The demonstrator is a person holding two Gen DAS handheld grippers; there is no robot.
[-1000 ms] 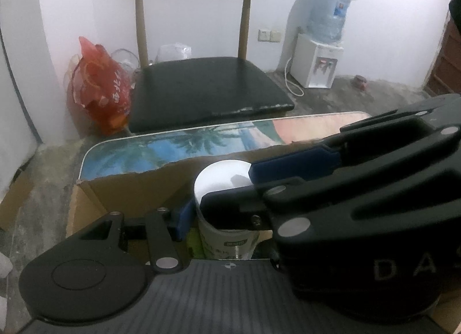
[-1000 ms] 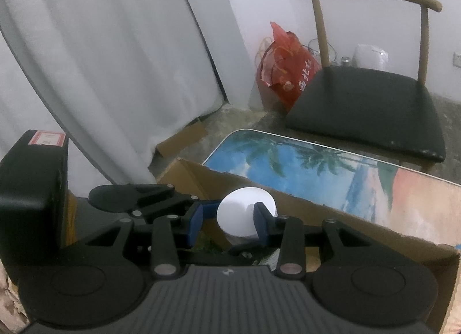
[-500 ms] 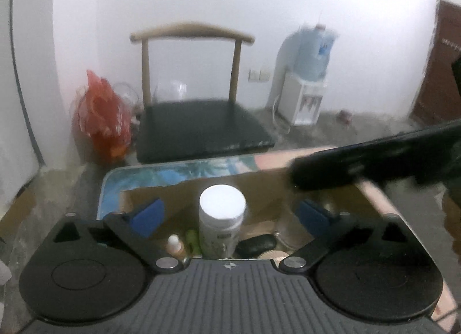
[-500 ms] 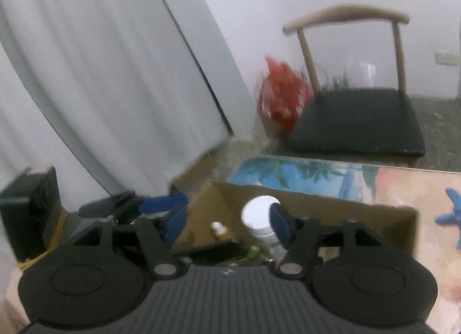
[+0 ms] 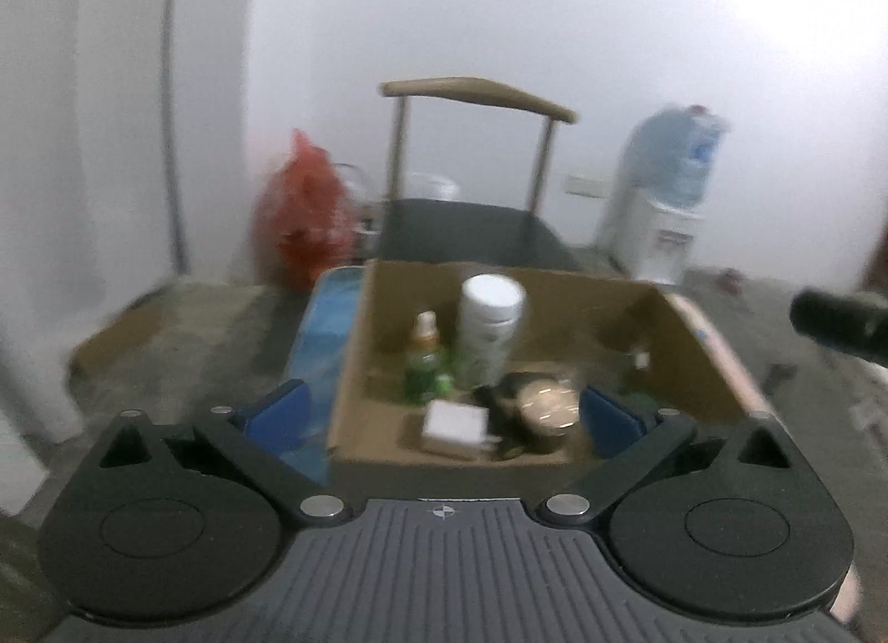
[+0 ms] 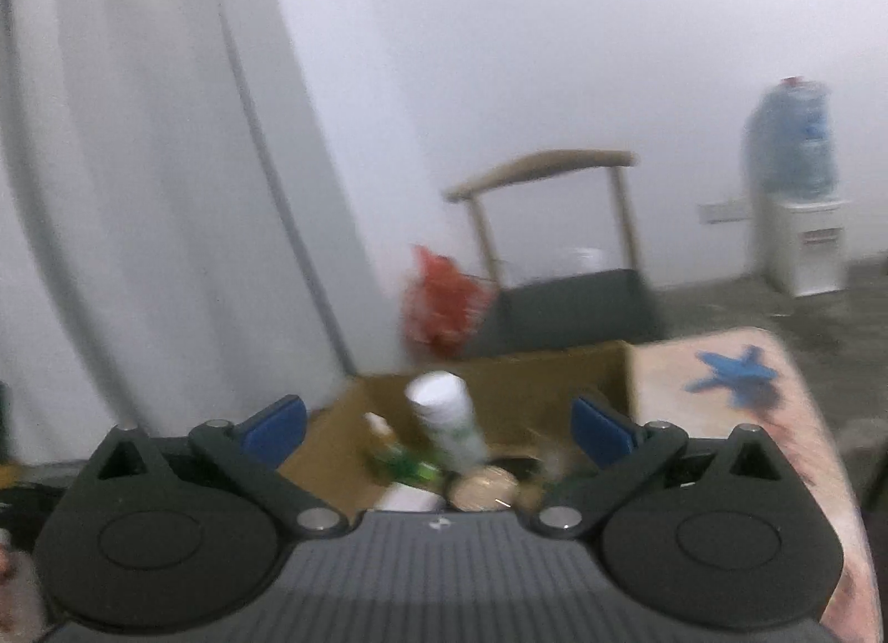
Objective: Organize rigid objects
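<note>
Standing upright in the cardboard box (image 5: 682,343), the white jar (image 5: 488,329) with its white lid is free of both claws and sits toward the box's back wall. Just beside it stands a small green bottle (image 5: 424,360) with a pale cap; nearer the front lie a white square item (image 5: 455,421), a dark object and a round, shiny-topped piece (image 5: 549,404), too blurred to name. The right wrist view shows the same cluster, with the white jar (image 6: 444,415) leaning in the frame, though that may only be the camera's tilt.

The left claw (image 5: 444,415) is spread wide with nothing between its blue pads, its jaws having just been opening. The right claw (image 6: 438,429) is likewise spread wide and empty, its jaws also having just been opening. Both views look down on the box from a little way off, so neither claw touches any item.

The box rests on a table (image 6: 721,382) with a printed beach-scene top, which shows a blue starfish (image 6: 732,371) in the print. Beyond are a wooden-backed chair (image 5: 472,171), a red bag (image 5: 305,221) on the floor and a water dispenser (image 5: 660,199) by the wall.

As a judgement, the jar's placement looks done, with several items already gathered in the box. No loose object waiting on the table is visible in these views, so what remains cannot be told.
</note>
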